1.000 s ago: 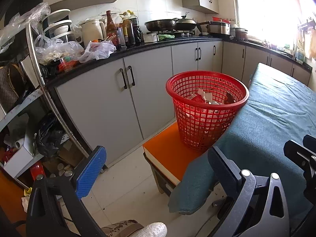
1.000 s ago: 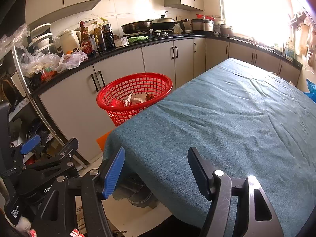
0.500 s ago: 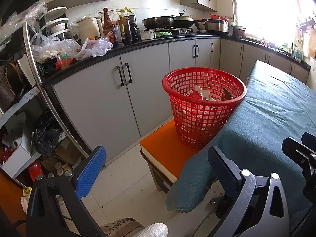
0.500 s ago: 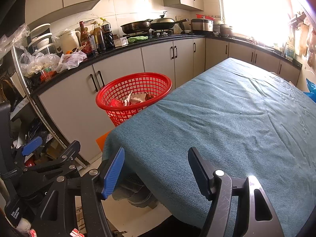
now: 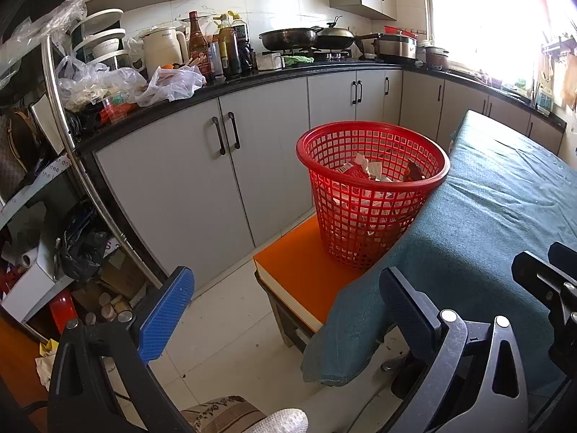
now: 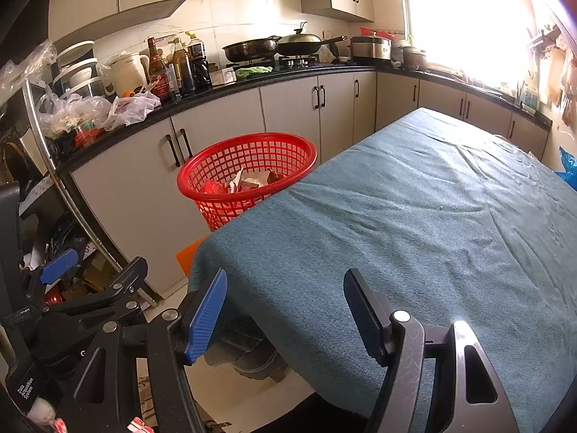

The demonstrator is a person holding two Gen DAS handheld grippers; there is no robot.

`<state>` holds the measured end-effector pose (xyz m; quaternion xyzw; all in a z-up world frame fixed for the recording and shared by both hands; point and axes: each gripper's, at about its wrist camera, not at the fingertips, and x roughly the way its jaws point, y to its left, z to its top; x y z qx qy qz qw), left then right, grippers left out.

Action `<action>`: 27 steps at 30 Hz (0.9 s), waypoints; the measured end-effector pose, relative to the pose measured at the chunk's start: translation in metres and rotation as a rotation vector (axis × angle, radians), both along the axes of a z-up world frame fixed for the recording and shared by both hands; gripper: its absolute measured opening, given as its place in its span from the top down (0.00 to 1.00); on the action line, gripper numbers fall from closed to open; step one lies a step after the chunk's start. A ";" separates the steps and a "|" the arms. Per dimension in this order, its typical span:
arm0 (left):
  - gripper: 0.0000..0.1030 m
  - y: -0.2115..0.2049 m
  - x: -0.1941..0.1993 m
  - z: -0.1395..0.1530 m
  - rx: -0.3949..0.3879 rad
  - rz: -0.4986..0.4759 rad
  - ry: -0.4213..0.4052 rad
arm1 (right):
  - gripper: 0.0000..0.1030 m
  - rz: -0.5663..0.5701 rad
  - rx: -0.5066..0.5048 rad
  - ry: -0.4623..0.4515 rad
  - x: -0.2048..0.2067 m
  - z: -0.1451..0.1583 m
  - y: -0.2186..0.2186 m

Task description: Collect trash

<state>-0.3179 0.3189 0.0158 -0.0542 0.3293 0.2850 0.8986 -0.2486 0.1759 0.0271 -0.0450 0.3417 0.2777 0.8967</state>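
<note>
Red mesh basket (image 5: pixel 373 187) stood on orange stool (image 5: pixel 299 270), touching corner of table under teal cloth (image 6: pixel 432 216); crumpled paper and wrappers (image 5: pixel 375 171) lay inside, lower layers hard to make out through lattice. Grey cabinets (image 5: pixel 202 180) behind; cluttered counter (image 5: pixel 252 79) above. Left gripper (image 5: pixel 285 310) jaws apart, empty. Right gripper (image 6: pixel 285 310) jaws apart, empty, over cloth edge.

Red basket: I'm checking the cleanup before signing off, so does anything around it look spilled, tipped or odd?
Nothing stands out. The red basket stands upright on the orange stool beside the teal-covered table, with the trash inside it, none spilled nearby.
</note>
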 end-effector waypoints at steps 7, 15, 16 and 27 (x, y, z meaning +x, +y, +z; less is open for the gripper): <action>0.01 0.002 0.000 -0.001 -0.004 0.008 0.006 | 0.29 0.006 -0.004 -0.013 -0.003 0.000 0.003; 0.01 0.003 -0.001 -0.002 -0.019 0.005 0.005 | 0.29 0.008 -0.008 -0.019 -0.006 0.000 0.005; 0.01 0.004 0.000 -0.003 -0.023 0.004 0.005 | 0.29 0.010 -0.009 -0.021 -0.007 0.000 0.005; 0.01 0.007 -0.001 -0.004 -0.037 0.009 0.006 | 0.29 0.016 -0.014 -0.023 -0.010 0.000 0.008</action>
